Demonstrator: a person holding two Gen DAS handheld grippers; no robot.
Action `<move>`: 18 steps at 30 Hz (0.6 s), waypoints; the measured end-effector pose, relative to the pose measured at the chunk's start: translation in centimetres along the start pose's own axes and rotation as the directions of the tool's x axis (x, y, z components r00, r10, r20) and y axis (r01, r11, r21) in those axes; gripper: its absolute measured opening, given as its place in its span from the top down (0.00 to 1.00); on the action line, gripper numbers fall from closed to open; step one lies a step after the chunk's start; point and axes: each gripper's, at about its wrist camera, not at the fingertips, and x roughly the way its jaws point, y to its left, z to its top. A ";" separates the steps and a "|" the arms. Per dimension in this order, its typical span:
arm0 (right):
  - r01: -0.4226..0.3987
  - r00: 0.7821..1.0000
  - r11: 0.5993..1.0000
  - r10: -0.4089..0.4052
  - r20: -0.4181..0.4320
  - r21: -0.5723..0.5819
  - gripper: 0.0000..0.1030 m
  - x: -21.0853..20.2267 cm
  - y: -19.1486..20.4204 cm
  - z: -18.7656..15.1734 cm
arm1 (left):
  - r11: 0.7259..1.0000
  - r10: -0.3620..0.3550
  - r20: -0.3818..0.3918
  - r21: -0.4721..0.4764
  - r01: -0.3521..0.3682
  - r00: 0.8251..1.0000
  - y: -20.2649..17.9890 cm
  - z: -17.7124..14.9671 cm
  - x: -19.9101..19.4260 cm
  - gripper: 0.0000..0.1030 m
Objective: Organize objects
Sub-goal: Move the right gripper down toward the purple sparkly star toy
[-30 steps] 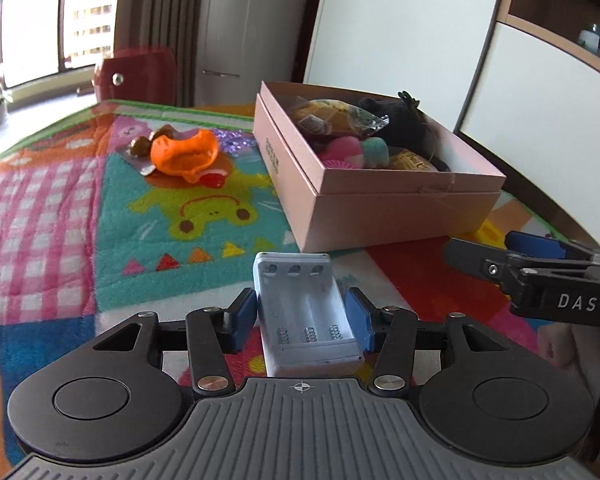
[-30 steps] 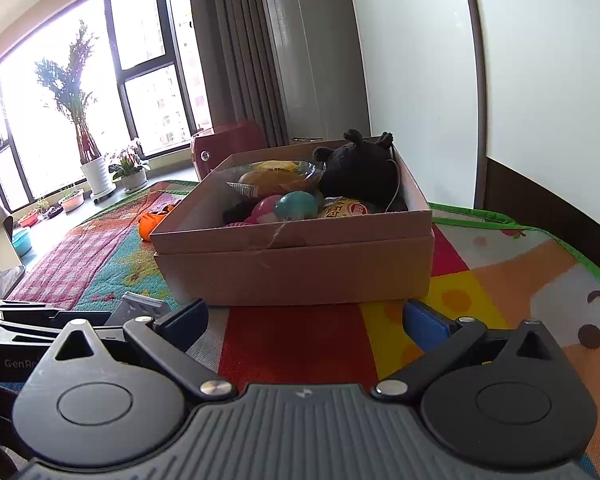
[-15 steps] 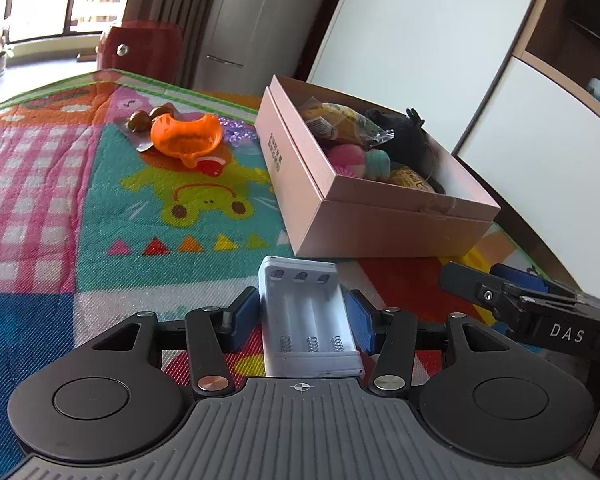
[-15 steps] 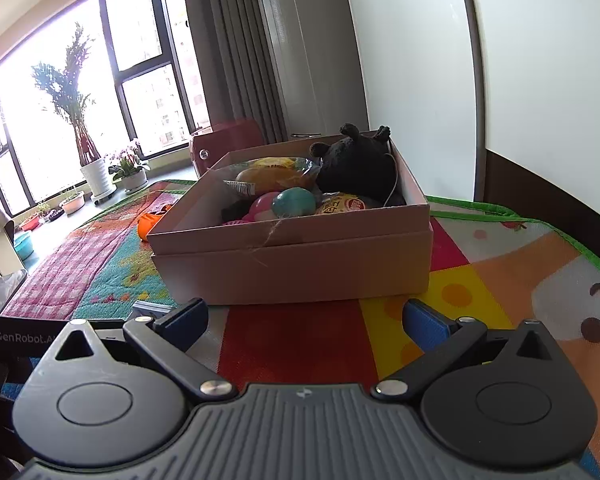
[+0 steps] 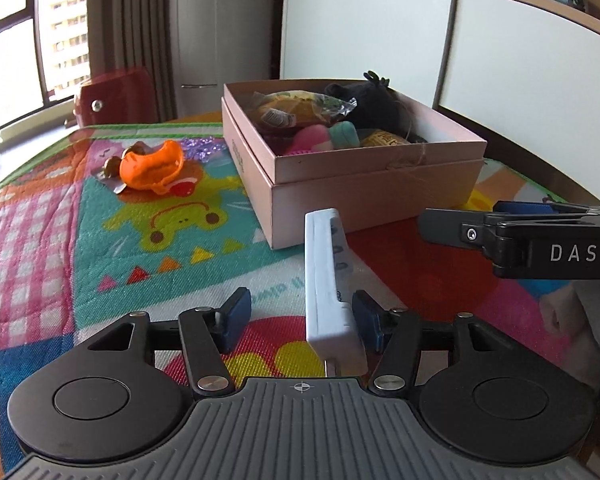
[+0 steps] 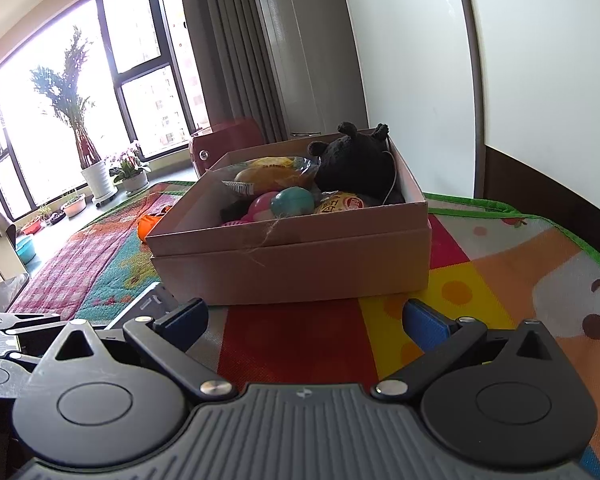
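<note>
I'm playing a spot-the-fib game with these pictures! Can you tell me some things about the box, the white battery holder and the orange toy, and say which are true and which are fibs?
1. The pink box has toys and snacks inside. True.
2. The white battery holder lies flat, squeezed by both pads. False: it is tipped on its edge, leaning against one pad of the left gripper, whose jaws have just been opening.
3. The orange toy is in the box. False: it lies on the mat.
4. The right gripper holds nothing. True.
5. A black plush sits in the box. True.
</note>
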 end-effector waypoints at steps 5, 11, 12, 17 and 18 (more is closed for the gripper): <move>-0.002 1.000 1.000 0.002 0.002 0.001 0.00 -0.1 0.0 0.0 | 1.000 0.008 0.009 0.025 -0.008 1.000 -0.4 -0.2 -0.1 0.46; -0.003 1.000 1.000 0.003 0.003 0.001 0.00 -0.1 0.0 0.0 | 0.994 0.055 0.044 0.091 -0.059 0.998 -1.7 -0.9 -0.3 0.49; -0.003 1.000 1.000 0.003 0.003 0.001 0.00 -0.1 0.0 0.0 | 0.991 0.071 0.051 0.112 -0.077 0.996 -2.2 -1.0 -0.4 0.49; 0.021 1.000 1.000 -0.022 -0.010 -0.002 0.00 0.0 0.2 0.2 | 0.970 0.116 0.071 0.206 -0.128 0.991 -2.7 -1.3 -0.9 0.49; 0.027 0.999 1.000 -0.027 -0.016 -0.012 0.00 0.0 0.4 0.4 | 0.974 0.105 0.066 0.194 -0.116 0.992 -2.1 -1.4 -1.2 0.49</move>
